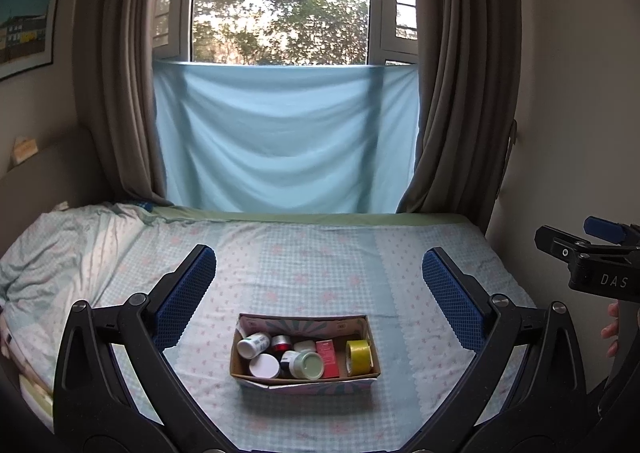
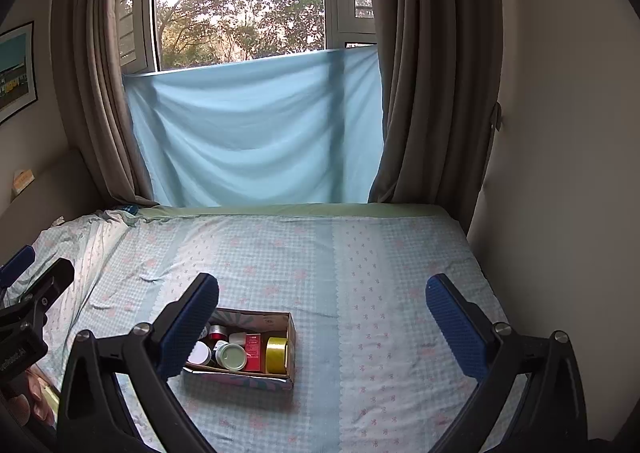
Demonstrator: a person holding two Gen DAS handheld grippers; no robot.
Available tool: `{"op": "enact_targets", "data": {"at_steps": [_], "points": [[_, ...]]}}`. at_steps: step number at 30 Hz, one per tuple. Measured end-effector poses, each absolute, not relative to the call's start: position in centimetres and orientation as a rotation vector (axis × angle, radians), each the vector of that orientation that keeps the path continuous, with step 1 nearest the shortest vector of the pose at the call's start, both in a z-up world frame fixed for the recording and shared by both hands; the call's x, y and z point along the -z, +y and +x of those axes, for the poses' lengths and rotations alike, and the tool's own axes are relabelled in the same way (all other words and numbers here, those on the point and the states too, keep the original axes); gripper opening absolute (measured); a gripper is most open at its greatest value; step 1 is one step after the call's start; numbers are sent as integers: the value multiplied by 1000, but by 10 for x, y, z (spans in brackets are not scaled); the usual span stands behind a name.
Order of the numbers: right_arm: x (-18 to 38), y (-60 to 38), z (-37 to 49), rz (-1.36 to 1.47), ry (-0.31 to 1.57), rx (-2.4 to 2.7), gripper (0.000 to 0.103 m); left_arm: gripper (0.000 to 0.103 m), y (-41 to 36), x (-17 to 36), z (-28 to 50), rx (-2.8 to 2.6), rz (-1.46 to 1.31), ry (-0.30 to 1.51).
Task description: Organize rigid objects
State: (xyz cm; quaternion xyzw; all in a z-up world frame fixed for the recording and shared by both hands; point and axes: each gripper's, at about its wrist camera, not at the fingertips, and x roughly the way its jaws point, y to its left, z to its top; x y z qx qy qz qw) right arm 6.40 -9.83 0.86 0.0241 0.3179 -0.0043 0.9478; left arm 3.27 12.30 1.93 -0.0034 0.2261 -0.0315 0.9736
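Observation:
A small cardboard box (image 1: pixel 256 380) sits on the bed and holds several rigid items: a yellow tape roll (image 1: pixel 358 356), a red carton (image 1: pixel 327 357), a green-lidded jar (image 1: pixel 310 365), a white bottle (image 1: pixel 253 345) and other jars. My left gripper (image 1: pixel 319 273) hangs open and empty above and behind the box. My right gripper (image 2: pixel 322 303) is open and empty, right of the box (image 2: pixel 240 380); its left finger hides the box's left end. The tape roll (image 2: pixel 276 354) and red carton (image 2: pixel 253 352) show there too.
The bed (image 1: pixel 320 249) has a light blue patterned sheet, with rumpled bedding (image 1: pixel 52 249) at left. A blue cloth (image 1: pixel 286 137) hangs under the window, brown curtains at both sides. A wall (image 2: pixel 560 173) borders the bed on the right.

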Motion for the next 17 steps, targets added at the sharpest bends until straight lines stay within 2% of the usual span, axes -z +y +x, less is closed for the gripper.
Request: {"op": "enact_targets", "data": {"at_steps": [17], "points": [[10,-97,90,51,706,35,103,103,131,23,68,56,-49,590]]}}
